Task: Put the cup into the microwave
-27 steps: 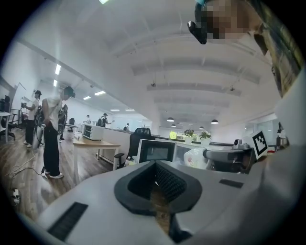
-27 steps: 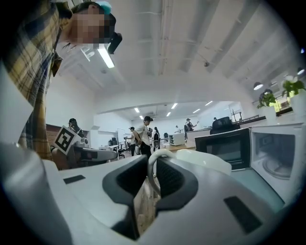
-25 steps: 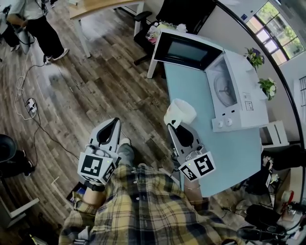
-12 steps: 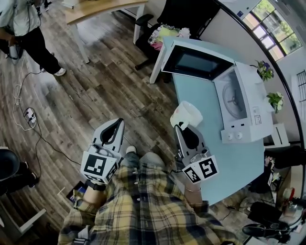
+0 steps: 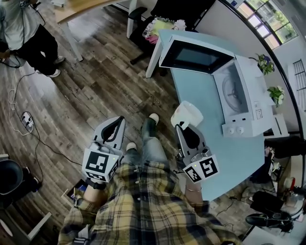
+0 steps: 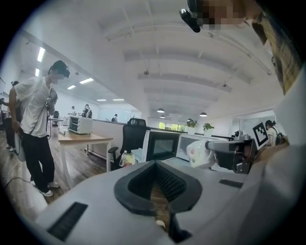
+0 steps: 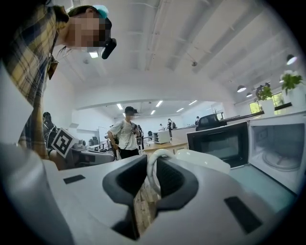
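Observation:
In the head view my right gripper point(image 5: 181, 127) is shut on the handle of a white cup point(image 5: 187, 114), which hangs over the left edge of the light-blue table point(image 5: 201, 95). The white microwave point(image 5: 239, 98) stands on the table just beyond, its dark-windowed door point(image 5: 193, 56) swung open and the turntable showing inside. In the right gripper view the cup's point(image 7: 203, 161) handle loop sits between the jaws of the right gripper point(image 7: 152, 166), with the microwave point(image 7: 279, 148) ahead to the right. My left gripper point(image 5: 116, 121) is shut on nothing above the wooden floor, also shut in its own view point(image 6: 155, 168).
A person point(image 5: 24, 28) stands at the far left of the room near floor cables point(image 5: 24, 112). A black office chair point(image 5: 142, 16) and a wooden desk point(image 5: 83, 8) lie beyond the table. Two potted plants point(image 5: 266, 63) stand behind the microwave.
The person holding the grippers has stepped forward, and a shoe now shows between the grippers. The right gripper keeps the cup and has edged slightly nearer the microwave. The left gripper has hardly moved.

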`<state>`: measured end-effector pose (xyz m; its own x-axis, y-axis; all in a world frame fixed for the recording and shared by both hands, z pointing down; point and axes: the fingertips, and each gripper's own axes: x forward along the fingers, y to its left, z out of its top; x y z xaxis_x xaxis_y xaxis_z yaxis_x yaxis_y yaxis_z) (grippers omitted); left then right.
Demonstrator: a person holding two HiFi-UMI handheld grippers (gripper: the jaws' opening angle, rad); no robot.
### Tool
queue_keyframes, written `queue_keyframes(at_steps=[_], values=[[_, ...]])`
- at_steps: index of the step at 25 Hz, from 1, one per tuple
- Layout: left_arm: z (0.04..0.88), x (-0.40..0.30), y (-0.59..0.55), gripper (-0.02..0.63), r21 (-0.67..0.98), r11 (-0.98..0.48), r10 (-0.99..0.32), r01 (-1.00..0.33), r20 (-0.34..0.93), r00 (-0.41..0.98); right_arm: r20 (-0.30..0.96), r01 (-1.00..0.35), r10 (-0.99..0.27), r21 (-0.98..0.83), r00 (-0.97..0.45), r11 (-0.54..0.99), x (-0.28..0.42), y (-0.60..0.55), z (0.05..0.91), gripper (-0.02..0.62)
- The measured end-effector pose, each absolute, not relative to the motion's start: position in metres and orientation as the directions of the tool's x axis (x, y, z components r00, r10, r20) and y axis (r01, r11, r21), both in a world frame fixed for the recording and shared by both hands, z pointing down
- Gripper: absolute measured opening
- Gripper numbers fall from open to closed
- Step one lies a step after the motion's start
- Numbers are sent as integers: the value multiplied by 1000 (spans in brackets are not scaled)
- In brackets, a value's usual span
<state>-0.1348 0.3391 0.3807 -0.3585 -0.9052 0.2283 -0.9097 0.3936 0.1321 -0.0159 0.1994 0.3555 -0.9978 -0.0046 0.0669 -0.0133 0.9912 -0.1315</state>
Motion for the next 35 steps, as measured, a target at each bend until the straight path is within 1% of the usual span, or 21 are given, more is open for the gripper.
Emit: queue_keyframes(at_steps=[7,13,23,35], values=[[385,-147,318,-8,129,369,-911,-921,245,-331,69,-46,-36,-142,-997,989,-29,176,360,65],[384,-164,270,-8,133,300,-935,-945,239,-263,63,-100,-91,-149,-994,984,-44,139,362,66],[379,-190,151,-8,136,128,-965,-982,246,-92,78,-257,-247,-175,-966,950,-58,44,365,66],[373,-162,18,-8,136,-128,-948,-982,275,162,86,-447,-439,-221,-894,867,-23,-48,363,66]])
